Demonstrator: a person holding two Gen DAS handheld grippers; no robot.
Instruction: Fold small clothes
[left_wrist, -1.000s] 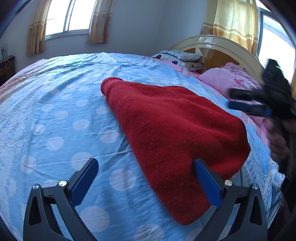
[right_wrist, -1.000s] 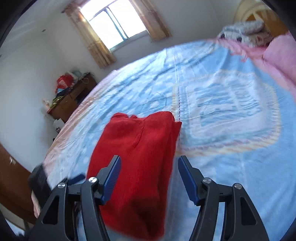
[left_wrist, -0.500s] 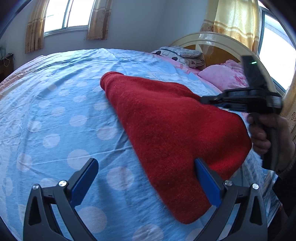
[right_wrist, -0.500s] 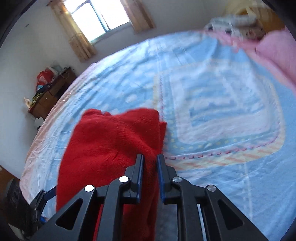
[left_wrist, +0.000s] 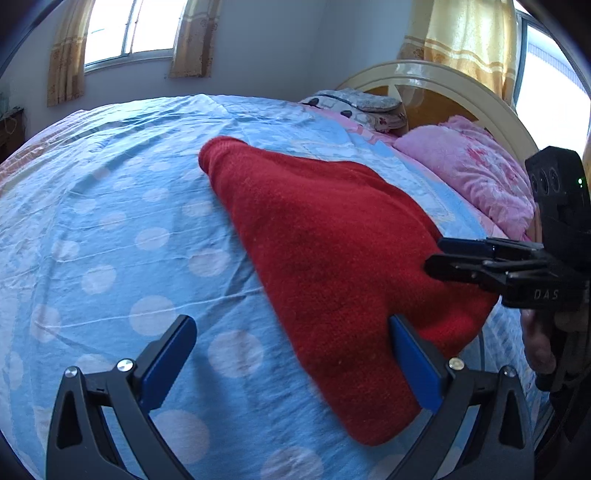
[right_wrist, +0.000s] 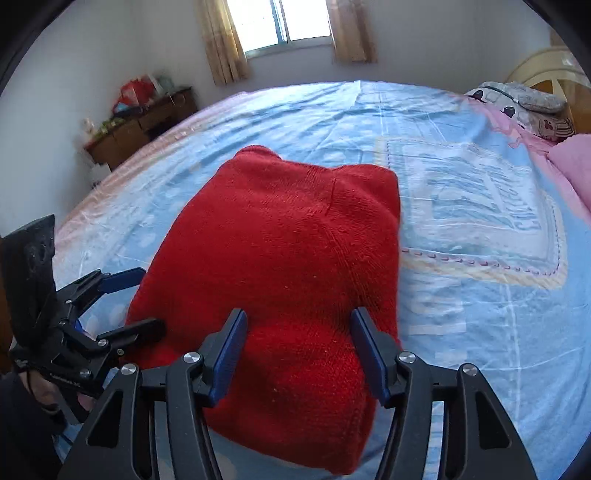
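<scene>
I see a blue dotted bedsheet (left_wrist: 110, 229), a pink pillow (left_wrist: 476, 177) by the headboard (left_wrist: 436, 77), curtains (right_wrist: 221, 40) and a cluttered wooden dresser (right_wrist: 136, 125).

On the bed (left_wrist: 110, 229) lay one red sweater (left_wrist: 332, 266), one pink blanket (left_wrist: 476, 173) and two patterned pillows (left_wrist: 365, 107); two grippers (left_wrist: 291, 362) hovered.

**Fuzzy Knit on Smooth Cotton**

The red garment (right_wrist: 280, 258) looked like coarse, matt knitted wool. The bedsheet (left_wrist: 110, 229) was thin, smooth, creased cloth. The headboard (left_wrist: 443, 85) showed glossy lacquered wood. Each claw had matt black plastic arms, blue pads (right_wrist: 369, 354) and shiny metal screws.
</scene>
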